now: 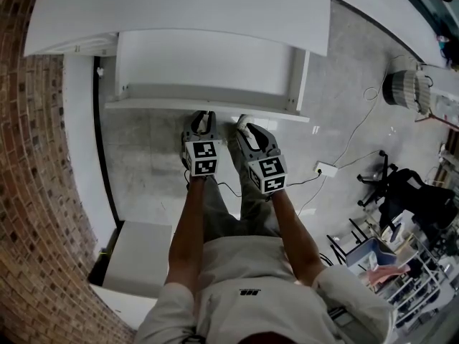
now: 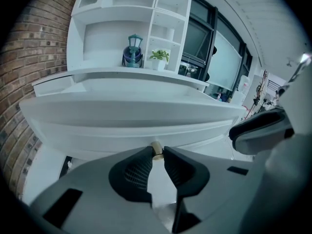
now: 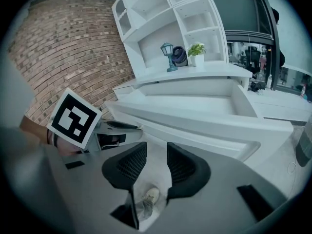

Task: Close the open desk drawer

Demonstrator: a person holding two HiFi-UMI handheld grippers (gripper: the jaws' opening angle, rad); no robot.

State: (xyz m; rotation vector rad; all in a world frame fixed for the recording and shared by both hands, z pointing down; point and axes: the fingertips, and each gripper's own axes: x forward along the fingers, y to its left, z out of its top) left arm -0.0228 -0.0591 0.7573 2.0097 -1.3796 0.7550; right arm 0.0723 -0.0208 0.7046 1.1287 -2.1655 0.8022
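Note:
The white desk drawer [image 1: 208, 67] stands pulled out from under the desktop [image 1: 179, 13], and its front panel [image 1: 208, 106] faces me. My left gripper [image 1: 203, 115] is at that panel. In the left gripper view it [image 2: 158, 152] is shut on the small brass knob [image 2: 156, 148] of the drawer front [image 2: 131, 130]. My right gripper [image 1: 245, 122] hangs just right of it, a little short of the panel. Its jaws [image 3: 156, 147] stand slightly apart with nothing between them, only floor and a shoe below. The drawer's inside [image 3: 195, 104] looks empty.
A brick wall [image 1: 29, 192] runs along the left. A low white cabinet [image 1: 136, 256] stands at my left side. A power strip [image 1: 326, 168] with cables lies on the floor to the right, near an office chair [image 1: 401, 192]. Shelves behind the desk hold a lantern [image 2: 132, 50] and a plant [image 2: 160, 57].

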